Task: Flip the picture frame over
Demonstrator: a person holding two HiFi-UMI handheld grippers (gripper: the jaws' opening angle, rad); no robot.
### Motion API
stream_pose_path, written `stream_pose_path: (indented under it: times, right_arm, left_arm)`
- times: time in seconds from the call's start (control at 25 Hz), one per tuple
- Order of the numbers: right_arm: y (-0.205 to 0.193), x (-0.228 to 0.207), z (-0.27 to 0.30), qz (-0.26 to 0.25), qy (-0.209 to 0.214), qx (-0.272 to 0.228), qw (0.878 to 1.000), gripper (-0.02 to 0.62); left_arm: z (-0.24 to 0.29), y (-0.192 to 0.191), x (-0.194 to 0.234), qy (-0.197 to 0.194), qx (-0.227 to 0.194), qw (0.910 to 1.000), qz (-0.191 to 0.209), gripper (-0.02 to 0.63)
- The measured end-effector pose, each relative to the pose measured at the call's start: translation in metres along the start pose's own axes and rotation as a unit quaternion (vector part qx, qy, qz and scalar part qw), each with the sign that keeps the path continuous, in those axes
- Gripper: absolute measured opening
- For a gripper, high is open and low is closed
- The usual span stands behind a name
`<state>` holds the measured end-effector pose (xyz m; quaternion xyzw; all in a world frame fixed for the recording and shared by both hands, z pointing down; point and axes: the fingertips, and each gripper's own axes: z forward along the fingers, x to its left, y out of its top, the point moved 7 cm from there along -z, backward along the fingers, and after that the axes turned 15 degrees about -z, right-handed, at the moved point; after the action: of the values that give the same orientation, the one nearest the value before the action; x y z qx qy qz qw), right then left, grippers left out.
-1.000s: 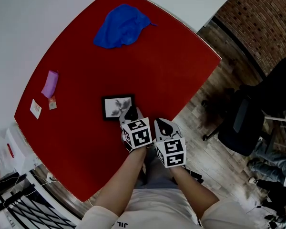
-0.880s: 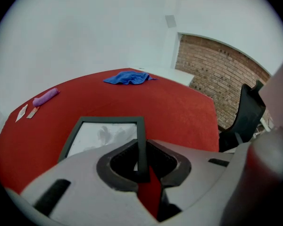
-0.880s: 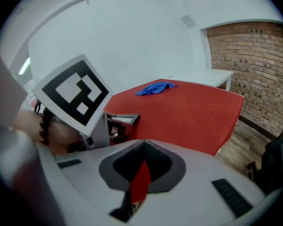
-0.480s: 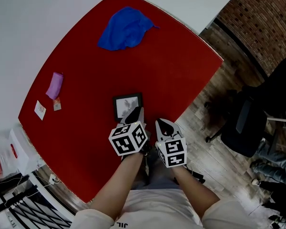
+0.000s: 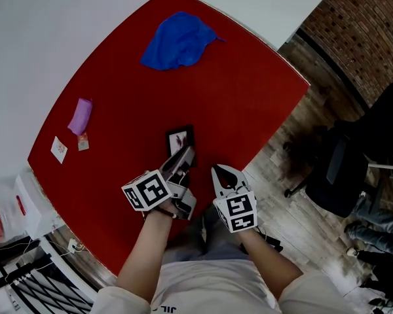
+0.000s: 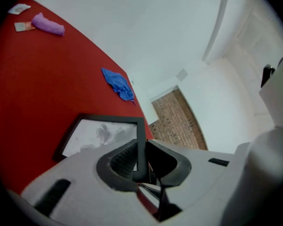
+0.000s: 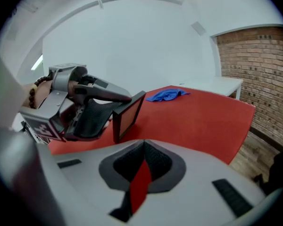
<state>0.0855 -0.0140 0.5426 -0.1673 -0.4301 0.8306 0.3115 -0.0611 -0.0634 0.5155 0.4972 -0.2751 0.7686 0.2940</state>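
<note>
Left tongs are pinching one side bar of the picture frame, tilting it up near the close edge of the red counter. Head view is showing only a narrow sliver of it, while the left gripper view is giving its pale print. Whether its lower edge is touching the counter, I cannot tell. Right tongs are sitting closed and empty alongside.
</note>
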Motion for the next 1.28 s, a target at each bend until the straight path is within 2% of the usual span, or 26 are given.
stream_pose_path:
  times: [0.16,0.24,0.36,0.48,0.56,0.76,0.92,1.04,1.28]
  right_arm:
    - [0.004,0.007,0.002,-0.008,0.003,-0.005,1.0,0.005]
    - [0.008,0.011,0.002,-0.019,0.004,-0.008,1.0,0.005]
    - [0.022,0.02,0.005,-0.043,0.006,-0.022,0.999,0.005]
    - [0.031,0.03,0.009,-0.053,0.016,-0.038,0.998,0.005]
    - [0.034,0.037,0.013,-0.053,0.028,-0.047,0.997,0.005]
    - [0.041,0.058,0.024,-0.075,0.051,-0.058,0.994,0.006]
    - [0.041,0.075,0.034,-0.091,0.061,-0.06,0.992,0.009]
    - [0.039,0.085,0.041,-0.102,0.063,-0.057,0.991,0.047]
    - [0.041,0.091,0.059,-0.141,0.06,-0.04,0.987,0.061]
  left_arm:
    - [-0.01,0.01,-0.002,-0.032,-0.008,0.9985,-0.043,0.067]
    - [-0.014,0.011,-0.007,-0.05,-0.014,0.9955,-0.079,0.067]
    - [-0.022,0.019,-0.008,-0.08,-0.022,0.9903,-0.111,0.068]
    - [-0.03,0.027,0.0,-0.127,-0.031,0.9762,-0.173,0.067]
    - [-0.037,0.031,0.009,-0.15,-0.036,0.968,-0.197,0.067]
    - [-0.05,0.036,0.02,-0.177,-0.037,0.9619,-0.206,0.067]
    - [-0.057,0.037,0.028,-0.184,-0.035,0.9608,-0.205,0.069]
    - [-0.062,0.04,0.031,-0.189,-0.033,0.9602,-0.203,0.069]
    - [-0.067,0.044,0.034,-0.194,-0.026,0.9591,-0.204,0.069]
